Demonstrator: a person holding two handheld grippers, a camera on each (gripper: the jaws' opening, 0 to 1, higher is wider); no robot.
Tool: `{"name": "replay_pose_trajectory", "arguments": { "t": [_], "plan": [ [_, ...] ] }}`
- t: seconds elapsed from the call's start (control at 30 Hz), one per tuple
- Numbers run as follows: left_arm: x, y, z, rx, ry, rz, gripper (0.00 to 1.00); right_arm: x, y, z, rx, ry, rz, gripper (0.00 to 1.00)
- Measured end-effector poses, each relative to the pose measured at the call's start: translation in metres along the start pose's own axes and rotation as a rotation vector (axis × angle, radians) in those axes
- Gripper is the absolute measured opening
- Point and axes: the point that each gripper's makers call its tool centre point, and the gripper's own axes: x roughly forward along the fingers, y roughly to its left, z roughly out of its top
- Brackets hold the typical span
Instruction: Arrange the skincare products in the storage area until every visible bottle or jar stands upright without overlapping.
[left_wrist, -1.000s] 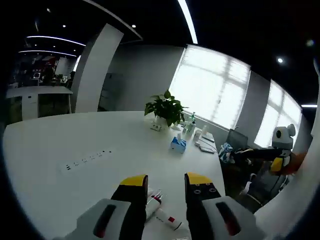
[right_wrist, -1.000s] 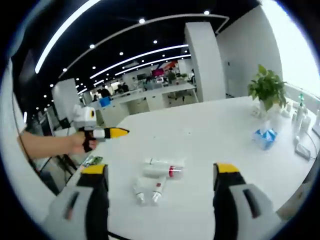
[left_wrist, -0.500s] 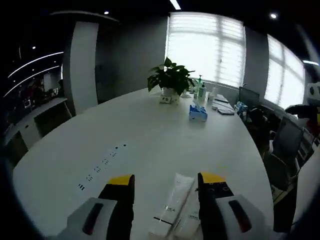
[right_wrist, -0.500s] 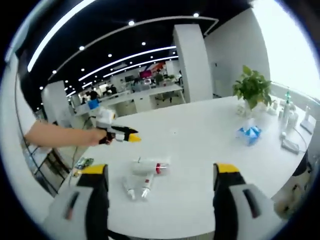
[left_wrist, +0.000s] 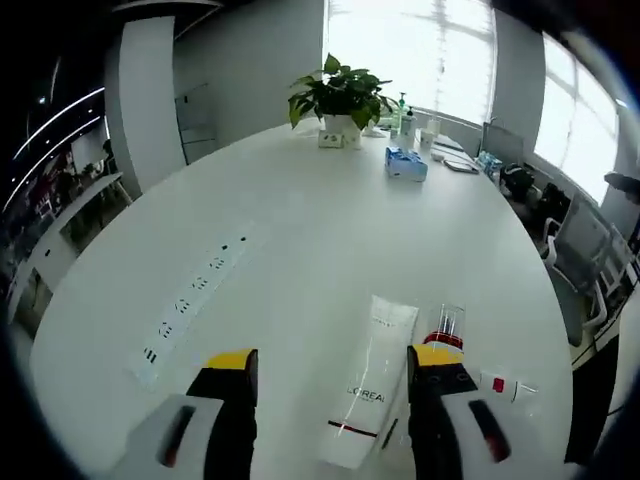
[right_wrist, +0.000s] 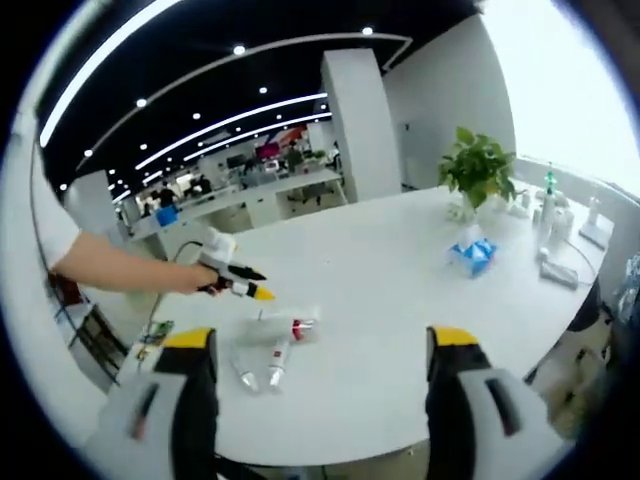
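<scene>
Under my left gripper (left_wrist: 335, 358) a white L'Oreal tube (left_wrist: 371, 388) lies flat on the white table (left_wrist: 300, 230), between the open jaws. A clear bottle with a red band (left_wrist: 447, 326) lies beside the right jaw, and a small white piece with a red mark (left_wrist: 500, 385) lies further right. In the right gripper view a hand holds the left gripper (right_wrist: 236, 285) just above a lying white bottle with a red cap (right_wrist: 281, 328) and two small tubes (right_wrist: 260, 371). My right gripper (right_wrist: 320, 338) hangs open, well back from them, above the table's near side.
A potted plant (left_wrist: 340, 88), a blue tissue box (left_wrist: 405, 163) and several small bottles stand at the table's far end. A row of flush power sockets (left_wrist: 190, 300) runs along the left. Office chairs (left_wrist: 580, 260) stand past the right edge.
The left gripper has dropped and tipped down over the lying products, so the L'Oreal tube now lies between its jaws. The right gripper has drawn slightly back, both staying open.
</scene>
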Motion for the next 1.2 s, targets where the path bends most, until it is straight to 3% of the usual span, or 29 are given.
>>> {"name": "replay_pose_trajectory", "arguments": {
  "t": [0.17, 0.23, 0.63, 0.73, 0.93, 1.0, 1.2],
  "plan": [
    [0.016, -0.013, -0.020, 0.032, 0.084, -0.041, 0.57, -0.003, 0.002, -0.002, -0.004, 0.002, -0.016, 0.84],
    [0.021, -0.018, -0.027, 0.086, 0.129, -0.055, 0.56, -0.005, 0.001, -0.001, -0.001, 0.000, -0.024, 0.84],
    [0.039, -0.022, -0.028, 0.155, 0.218, -0.073, 0.48, -0.017, 0.001, -0.002, -0.008, 0.003, -0.066, 0.84],
    [0.042, -0.023, -0.027, 0.237, 0.217, -0.088, 0.47, -0.021, -0.002, -0.005, 0.001, -0.002, -0.090, 0.84],
    [0.049, -0.030, -0.032, 0.200, 0.259, -0.130, 0.37, -0.027, -0.001, -0.011, 0.019, 0.000, -0.123, 0.84],
    [0.051, -0.033, -0.036, 0.221, 0.280, -0.142, 0.34, -0.028, -0.001, -0.013, 0.023, 0.007, -0.127, 0.84],
    [0.054, -0.032, -0.040, 0.243, 0.300, -0.139, 0.34, -0.029, -0.002, -0.013, 0.014, 0.018, -0.141, 0.84]
  ]
}}
